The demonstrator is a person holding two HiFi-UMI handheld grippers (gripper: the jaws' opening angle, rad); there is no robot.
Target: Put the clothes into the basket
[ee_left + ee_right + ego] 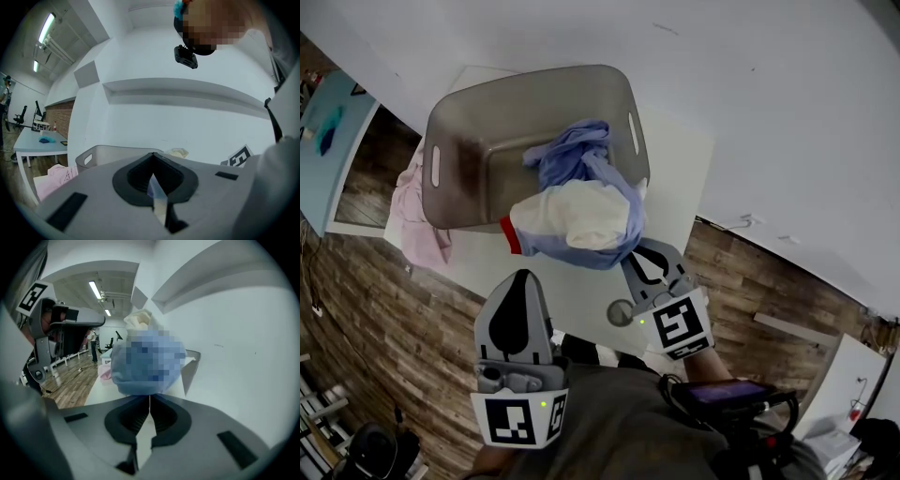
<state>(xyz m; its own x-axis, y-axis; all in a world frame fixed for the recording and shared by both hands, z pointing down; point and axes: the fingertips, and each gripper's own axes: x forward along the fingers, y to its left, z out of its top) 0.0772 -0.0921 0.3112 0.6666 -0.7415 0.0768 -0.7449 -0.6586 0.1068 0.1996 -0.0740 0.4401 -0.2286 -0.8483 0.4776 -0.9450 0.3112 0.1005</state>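
blue-and-white clothes bundle point(581, 211) draped over near rim of grey basket point(469, 112), mid frame, half in, half out. right gripper point(647, 267) just below-right of it, jaws pinched tight on bundle's blue edge. left gripper point(523, 277) lower left, jaws closed, nothing in them. pink garment point(417, 220) left of basket on white table point(572, 300)

Seeing the basket point(459, 122) sitting on the tabletop point(572, 291) ahead of the left tongs point(521, 274) and right tongs point(630, 255); clothes point(581, 211) hanging over its near rim, touching the right tongs' tips; another garment point(417, 220) lying beside the basket, ahead-left of the left tongs.
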